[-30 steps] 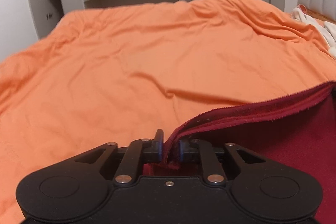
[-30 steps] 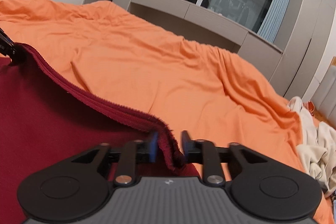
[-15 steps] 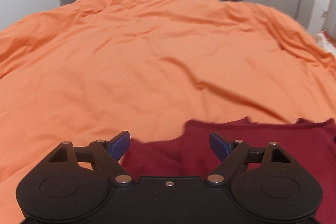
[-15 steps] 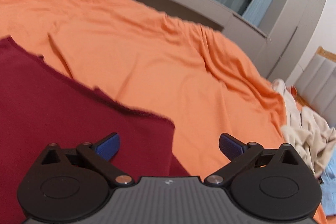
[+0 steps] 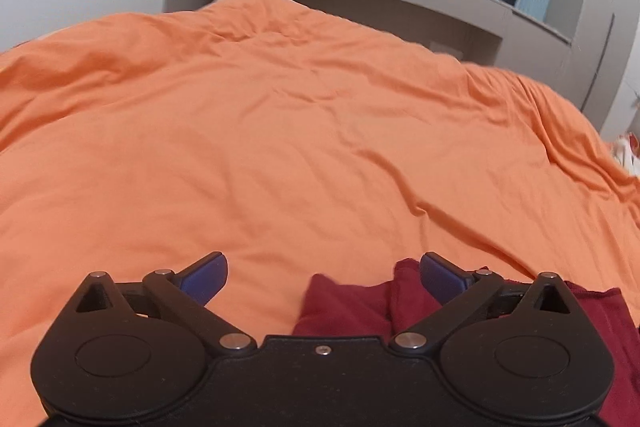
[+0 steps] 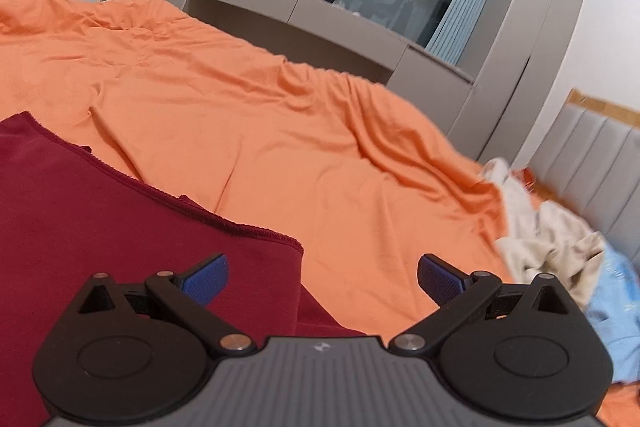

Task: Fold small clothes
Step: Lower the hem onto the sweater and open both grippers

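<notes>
The left gripper (image 5: pixel 323 277) and the right gripper (image 6: pixel 322 277) both hang with jaws spread wide, holding nothing. The dark red garment (image 6: pixel 100 211) lies flat on the orange bedspread (image 5: pixel 280 131) near its front edge, one hemmed edge lying straight. One fold looks laid down, though further folds probably remain, and pale clothes (image 6: pixel 556 239) heaped at the bedspread's right edge seem unfolded.

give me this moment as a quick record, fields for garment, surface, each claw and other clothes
garment: dark red garment, lying flat on the bed
surface: orange bedsheet, wrinkled
left claw: open, holding nothing, red fabric below it
right claw: open, holding nothing, above the garment's corner
other clothes: cream garment and light blue garment piled by the headboard
</notes>
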`<state>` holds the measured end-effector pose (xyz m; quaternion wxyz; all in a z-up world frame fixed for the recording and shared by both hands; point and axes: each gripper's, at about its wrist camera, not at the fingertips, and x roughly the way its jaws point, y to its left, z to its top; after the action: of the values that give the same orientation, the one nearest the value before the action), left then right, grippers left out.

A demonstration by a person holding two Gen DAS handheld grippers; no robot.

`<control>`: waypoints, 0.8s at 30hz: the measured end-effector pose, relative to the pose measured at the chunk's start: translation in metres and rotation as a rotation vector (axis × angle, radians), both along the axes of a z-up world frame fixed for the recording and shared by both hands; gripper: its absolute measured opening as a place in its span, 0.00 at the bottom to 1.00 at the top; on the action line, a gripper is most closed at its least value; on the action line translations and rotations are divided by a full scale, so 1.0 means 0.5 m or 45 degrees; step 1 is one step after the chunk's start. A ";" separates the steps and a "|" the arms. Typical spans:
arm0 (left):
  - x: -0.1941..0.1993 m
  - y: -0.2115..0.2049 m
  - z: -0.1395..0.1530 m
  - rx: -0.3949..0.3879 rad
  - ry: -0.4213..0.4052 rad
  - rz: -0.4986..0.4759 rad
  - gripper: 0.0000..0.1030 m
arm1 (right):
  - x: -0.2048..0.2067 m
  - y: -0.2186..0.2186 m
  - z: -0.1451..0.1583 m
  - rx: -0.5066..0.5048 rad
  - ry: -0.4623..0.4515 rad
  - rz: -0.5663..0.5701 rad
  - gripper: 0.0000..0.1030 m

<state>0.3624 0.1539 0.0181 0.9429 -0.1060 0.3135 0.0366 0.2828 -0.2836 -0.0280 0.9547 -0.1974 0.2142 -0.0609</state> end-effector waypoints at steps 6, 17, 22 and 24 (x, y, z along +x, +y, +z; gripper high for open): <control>-0.028 0.048 -0.036 -0.125 0.047 0.007 0.99 | -0.065 0.056 0.010 0.094 0.009 0.095 1.00; -0.029 0.038 -0.072 -0.300 0.115 -0.163 0.99 | -0.125 0.204 -0.002 0.149 0.084 0.292 1.00; -0.029 0.036 -0.078 -0.286 0.129 -0.178 0.99 | -0.141 0.251 0.004 0.113 0.047 0.306 1.00; -0.028 0.041 -0.081 -0.297 0.131 -0.179 0.99 | -0.140 0.257 0.005 0.113 0.046 0.288 1.00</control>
<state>0.3482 0.1743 -0.0222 0.9071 -0.1905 0.3703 -0.0607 0.2128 -0.1553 -0.0257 0.9592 -0.1790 0.2103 0.0604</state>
